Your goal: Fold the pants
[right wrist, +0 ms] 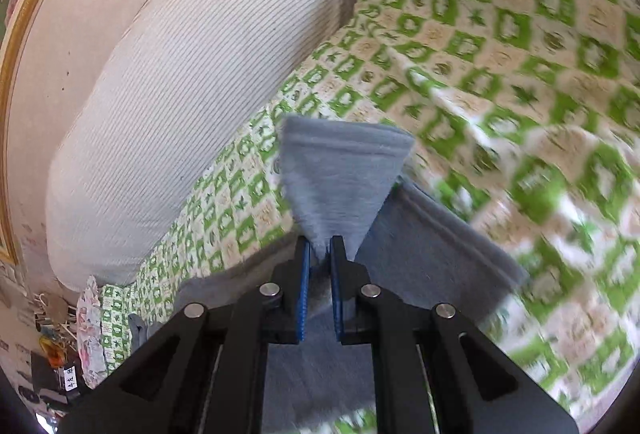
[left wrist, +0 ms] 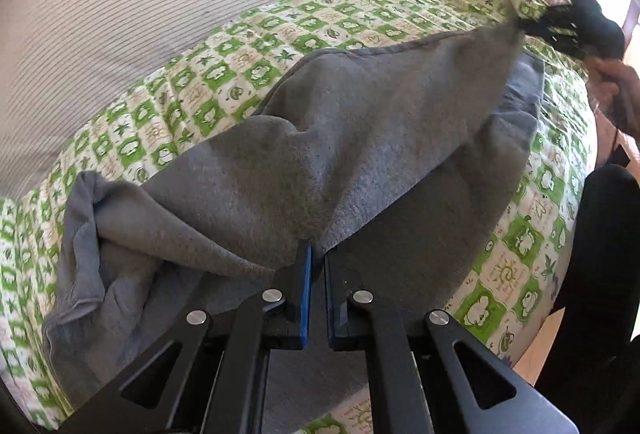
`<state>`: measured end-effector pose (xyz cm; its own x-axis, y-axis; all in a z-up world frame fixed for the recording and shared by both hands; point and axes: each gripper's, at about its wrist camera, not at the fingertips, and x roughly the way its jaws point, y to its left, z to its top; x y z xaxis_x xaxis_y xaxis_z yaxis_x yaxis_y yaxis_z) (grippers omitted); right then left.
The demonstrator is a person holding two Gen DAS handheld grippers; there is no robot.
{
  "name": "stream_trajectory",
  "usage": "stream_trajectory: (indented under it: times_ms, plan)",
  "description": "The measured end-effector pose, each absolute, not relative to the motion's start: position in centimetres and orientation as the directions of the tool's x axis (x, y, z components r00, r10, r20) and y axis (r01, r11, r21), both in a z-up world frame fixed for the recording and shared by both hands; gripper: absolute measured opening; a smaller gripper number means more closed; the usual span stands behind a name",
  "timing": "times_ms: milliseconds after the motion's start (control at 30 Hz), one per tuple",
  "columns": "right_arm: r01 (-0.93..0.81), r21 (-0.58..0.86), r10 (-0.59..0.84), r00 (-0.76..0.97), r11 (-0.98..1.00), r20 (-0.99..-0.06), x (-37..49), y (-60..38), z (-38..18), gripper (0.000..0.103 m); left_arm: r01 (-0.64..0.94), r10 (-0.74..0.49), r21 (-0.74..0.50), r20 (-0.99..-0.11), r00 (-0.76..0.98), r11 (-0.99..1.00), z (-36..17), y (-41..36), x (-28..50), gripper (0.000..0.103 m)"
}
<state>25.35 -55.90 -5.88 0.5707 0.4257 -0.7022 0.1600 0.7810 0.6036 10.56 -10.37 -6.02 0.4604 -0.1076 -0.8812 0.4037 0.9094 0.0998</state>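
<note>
Both tools clenched on grey pants (left wrist: 340,138): left tool (left wrist: 317,254), right tool (right wrist: 320,248); green-checked bedspread (left wrist: 360,22) bare beyond.

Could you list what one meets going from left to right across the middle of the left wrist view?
White striped cushion → green patterned bedcover → grey pants, lifted off the cover → right tool pinching their far end → the hand holding that tool.
</note>
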Motion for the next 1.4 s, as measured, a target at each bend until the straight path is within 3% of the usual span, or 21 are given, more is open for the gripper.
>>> stream_trajectory:
  times_ms: [167,300,433,500,567,633,667,1033,1100,1233,1400]
  plan:
    - [0.188,0.575,0.394,0.560,0.796,-0.729,23.0,-56.9,-6.1,0.007,0.354,-0.126,0.068,-0.859,0.496,0.933,-4.4,-9.4,10.1,0.004]
    - [0.257,0.514,0.353,0.482,0.818,-0.802,21.9,-57.4,-7.8,0.008,0.354,-0.118,0.055,-0.885,0.451,0.934,-7.0,-9.8,9.8,0.006]
    - [0.289,0.461,0.337,0.388,0.839,-0.858,21.4,-56.4,-8.5,0.008,0.341,-0.109,0.039,-0.908,0.404,0.939,-8.8,-9.5,9.2,0.016]
    - [0.250,0.440,0.321,0.403,0.862,-0.857,21.0,-55.1,-7.5,0.011,0.330,-0.117,0.031,-0.900,0.419,0.944,-8.2,-8.6,8.6,0.019]
    - [0.186,0.414,0.311,0.414,0.891,-0.855,20.7,-52.9,-6.4,0.020,0.316,-0.108,0.039,-0.894,0.434,0.948,-7.6,-7.6,8.3,0.029]
    - [0.118,0.411,0.330,0.421,0.904,-0.845,20.6,-50.2,-5.5,0.044,0.284,-0.093,0.044,-0.887,0.451,0.958,-7.0,-6.3,8.1,0.032]
    - [0.086,0.411,0.341,0.422,0.908,-0.840,20.6,-48.9,-5.1,0.047,0.270,-0.088,0.042,-0.886,0.455,0.962,-6.8,-5.5,8.0,0.032]
    - [-0.300,0.421,0.504,0.303,0.856,-0.809,19.9,-32.9,-4.0,0.048,0.157,0.019,0.111,-0.870,0.493,0.981,-5.1,0.2,7.7,0.033]
    - [-0.367,0.401,0.511,0.279,0.839,-0.813,19.7,-29.7,-4.0,0.048,0.144,0.052,0.141,-0.865,0.499,0.980,-4.7,1.0,8.0,0.040]
    - [-0.468,0.374,0.521,0.237,0.801,-0.820,19.4,-24.8,-4.1,0.048,0.117,0.124,0.216,-0.841,0.527,0.969,-3.5,2.8,9.3,0.062]
    - [-0.562,0.337,0.513,0.188,0.756,-0.838,19.0,-19.2,-4.9,0.048,0.125,0.162,0.272,-0.820,0.549,0.954,-2.4,4.3,11.9,0.072]
